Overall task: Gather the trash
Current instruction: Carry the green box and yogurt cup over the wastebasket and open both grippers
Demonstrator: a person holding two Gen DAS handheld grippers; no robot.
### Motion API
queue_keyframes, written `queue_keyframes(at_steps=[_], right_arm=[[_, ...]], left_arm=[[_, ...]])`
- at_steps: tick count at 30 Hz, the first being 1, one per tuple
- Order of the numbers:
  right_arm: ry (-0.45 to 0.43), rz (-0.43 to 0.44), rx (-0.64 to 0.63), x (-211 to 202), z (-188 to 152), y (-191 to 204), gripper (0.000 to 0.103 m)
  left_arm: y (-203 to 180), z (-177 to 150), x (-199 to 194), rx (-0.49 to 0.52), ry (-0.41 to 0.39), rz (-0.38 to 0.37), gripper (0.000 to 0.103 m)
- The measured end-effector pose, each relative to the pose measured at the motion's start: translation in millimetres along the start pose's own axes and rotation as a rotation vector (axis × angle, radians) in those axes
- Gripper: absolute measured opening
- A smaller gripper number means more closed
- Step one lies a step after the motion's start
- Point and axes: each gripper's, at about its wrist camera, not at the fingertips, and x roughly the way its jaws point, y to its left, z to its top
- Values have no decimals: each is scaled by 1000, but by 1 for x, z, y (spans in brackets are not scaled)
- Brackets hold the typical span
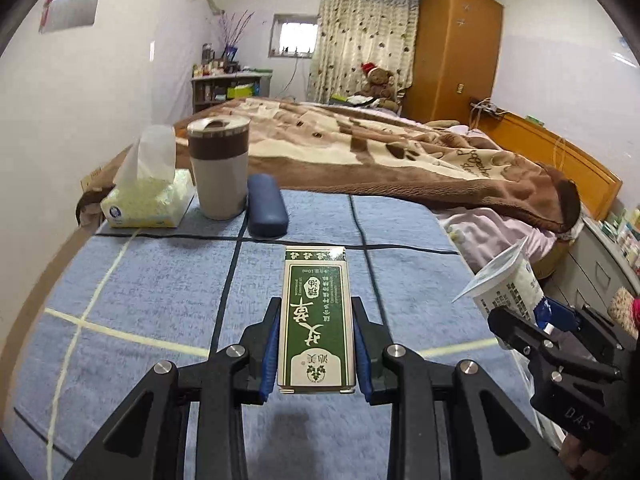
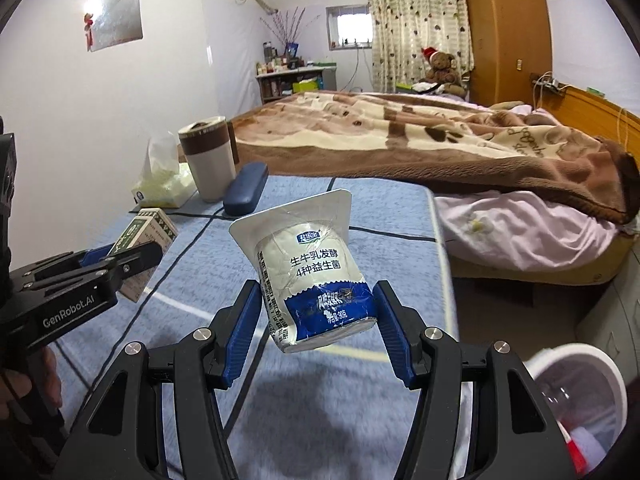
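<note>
Left gripper (image 1: 316, 344) is clamped on a green-and-white carton (image 1: 317, 320), blue pads flat against its long sides, held above the blue towel-covered table (image 1: 160, 280). Carton is intact, flap end pointing away from the camera, white Chinese print on green.

Right gripper (image 2: 316, 320) is closed on a yogurt cup (image 2: 312, 272), pinched at its blue lower band. Cup is tilted, crumpled and dented, its square white rim pointing up and away; it hangs over the table's right edge.

White bin (image 2: 576, 396) sits low on the right, off the table, with clear plastic and something red inside; contents otherwise unclear.

Far end of the table: tissue pack (image 1: 148, 200) with a sheet sticking up, lidded beige-and-brown tumbler (image 1: 219, 168) next to it, dark blue glasses case (image 1: 267, 205) touching or just beside the tumbler. Tumbler contents not visible.
</note>
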Motion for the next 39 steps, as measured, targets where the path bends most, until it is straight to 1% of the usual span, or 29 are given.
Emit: queue_keyframes(at_steps=[5,8,18,24,30,39], right_arm=[[-30,-15,15,-25,-9,-4,59],[-50,-25,27,-40,-14,-8,59],[-125,-144,61,-85,-37,-31,59],[-153,-210,98,-107,-48,-51,59],[-169,-256,159,-123,-57,-75,59],[-145,-343,235,-139,-76,-113,59]], left_arm=[[-19,-13,-31,28,-32,-23,32],[-30,-19,-48,44,-47,-49,32],[-85,-43,-87,126,-75,-149,32],[-117,-52,-96,170,-77,-199,32],[-158,-63,-98,236,-60,-267,32],[-212,-81,-91,315,-14,-358,32]])
